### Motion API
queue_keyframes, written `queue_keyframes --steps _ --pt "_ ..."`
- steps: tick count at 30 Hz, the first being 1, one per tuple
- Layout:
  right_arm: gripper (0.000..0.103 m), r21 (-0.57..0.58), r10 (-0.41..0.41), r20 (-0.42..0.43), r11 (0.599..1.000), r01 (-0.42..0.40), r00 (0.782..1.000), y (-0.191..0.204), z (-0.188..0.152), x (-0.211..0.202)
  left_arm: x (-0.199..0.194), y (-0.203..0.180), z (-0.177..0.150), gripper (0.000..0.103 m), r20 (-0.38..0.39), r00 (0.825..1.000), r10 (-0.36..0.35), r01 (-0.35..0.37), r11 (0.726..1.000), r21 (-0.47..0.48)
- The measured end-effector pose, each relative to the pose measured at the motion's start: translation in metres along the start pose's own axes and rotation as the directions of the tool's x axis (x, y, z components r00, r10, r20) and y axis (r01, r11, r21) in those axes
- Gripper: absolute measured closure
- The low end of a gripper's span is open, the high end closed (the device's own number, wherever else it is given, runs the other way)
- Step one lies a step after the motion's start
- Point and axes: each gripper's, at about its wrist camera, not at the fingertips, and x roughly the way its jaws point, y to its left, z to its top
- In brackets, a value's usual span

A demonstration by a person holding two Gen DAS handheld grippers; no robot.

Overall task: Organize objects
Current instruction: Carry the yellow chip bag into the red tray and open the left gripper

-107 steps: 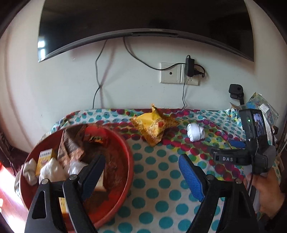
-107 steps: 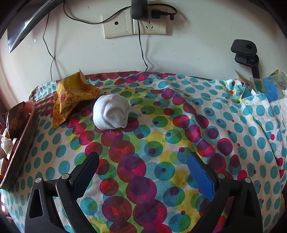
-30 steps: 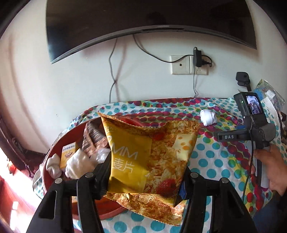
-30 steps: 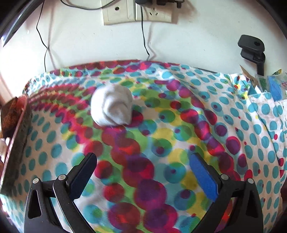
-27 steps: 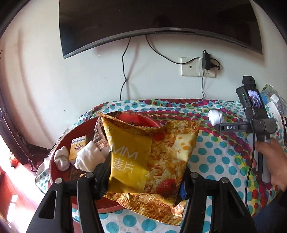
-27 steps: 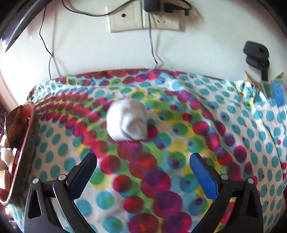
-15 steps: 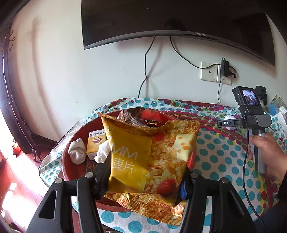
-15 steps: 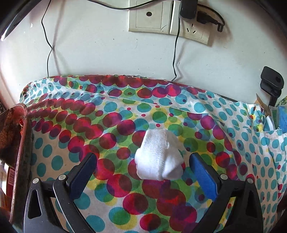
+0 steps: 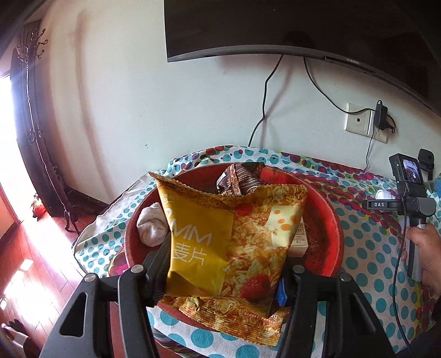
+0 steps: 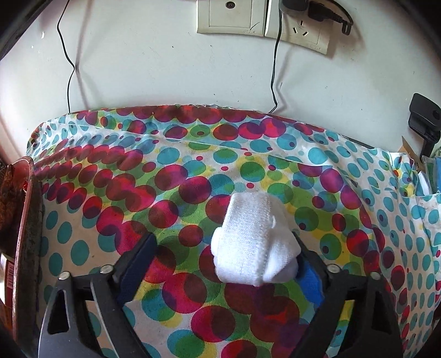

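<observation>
My left gripper (image 9: 223, 258) is shut on a yellow snack bag (image 9: 231, 236) and holds it over the red bowl (image 9: 328, 214). A white sock roll (image 9: 151, 228), a brown packet (image 9: 242, 179) and a pale box (image 9: 299, 242) lie in the bowl. In the right wrist view a white rolled sock (image 10: 253, 242) lies on the dotted tablecloth (image 10: 176, 192) between the fingers of my right gripper (image 10: 223, 256). Its jaws are closing: the sock rests against the blue right pad (image 10: 310, 281), and a gap stays before the left finger (image 10: 137, 261).
The red bowl's rim (image 10: 27, 247) shows at the left edge of the right wrist view. A wall with sockets (image 10: 261, 24) and cables rises right behind the table. A black clip mount (image 10: 424, 121) and papers sit at the far right. A person's hand (image 9: 421, 247) holds the right gripper's handle.
The left gripper carried the snack bag leftward over the bowl. The right gripper moved up to the white sock, which now sits between its fingers, and its jaws narrowed.
</observation>
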Motion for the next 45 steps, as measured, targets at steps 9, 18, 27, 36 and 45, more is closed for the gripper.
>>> queue_keyframes --steps 9,18,27,36,45 --pt "0.060 0.035 0.035 0.037 0.999 -0.036 0.999 -0.015 0.000 -0.016 0.011 0.013 -0.005 0.043 -0.026 1.000 0.002 -0.003 0.999 -0.038" --pt "0.061 0.059 0.115 0.112 0.991 -0.122 0.987 -0.031 -0.024 -0.065 0.012 0.040 -0.005 0.043 -0.036 0.999 0.006 -0.010 0.994 -0.107" --pt "0.061 0.042 0.210 0.149 0.975 -0.218 0.966 -0.039 -0.064 -0.102 0.019 0.056 -0.010 0.043 -0.076 0.995 0.062 -0.068 0.994 -0.086" --pt "0.061 0.042 0.262 0.157 0.962 -0.271 0.952 -0.044 -0.091 -0.118 0.045 0.059 0.017 0.043 -0.083 0.995 0.050 -0.053 0.998 -0.042" --pt "0.061 0.053 0.263 0.167 0.960 -0.275 0.950 -0.050 -0.096 -0.127 0.101 0.033 0.015 0.043 -0.162 0.984 0.075 -0.071 0.997 0.029"
